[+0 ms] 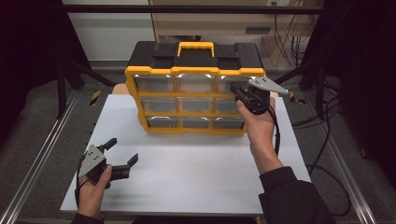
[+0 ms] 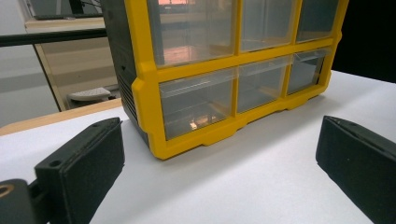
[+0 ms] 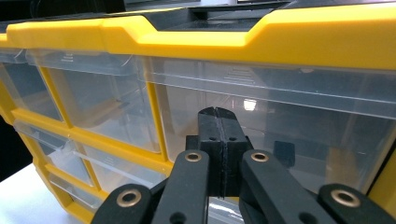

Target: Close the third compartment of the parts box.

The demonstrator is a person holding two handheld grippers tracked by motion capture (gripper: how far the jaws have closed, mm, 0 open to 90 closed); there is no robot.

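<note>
A yellow and black organizer [image 1: 196, 70] with three rows of clear drawers and a yellow carry handle stands at the back of the white board [image 1: 187, 163]. My right gripper [image 1: 236, 89] is shut, its jaws pressed flat together with nothing visible between them. Its tips [image 3: 218, 112] sit right at the clear front of the top right drawer [image 3: 289, 107], just under the yellow upper frame [image 3: 233, 42]. Whether they touch the drawer I cannot tell. My left gripper [image 1: 123, 150] is held open low over the board's front left, and its jaws [image 2: 219, 140] face the organizer's lower left corner [image 2: 154, 140] from a distance.
Metal rails [image 1: 42, 154] run along both sides of the table. Black cables [image 1: 322, 140] lie to the right of the board. Dark frame struts [image 1: 74, 70] stand behind the organizer on either side. The board between the two hands is bare white surface.
</note>
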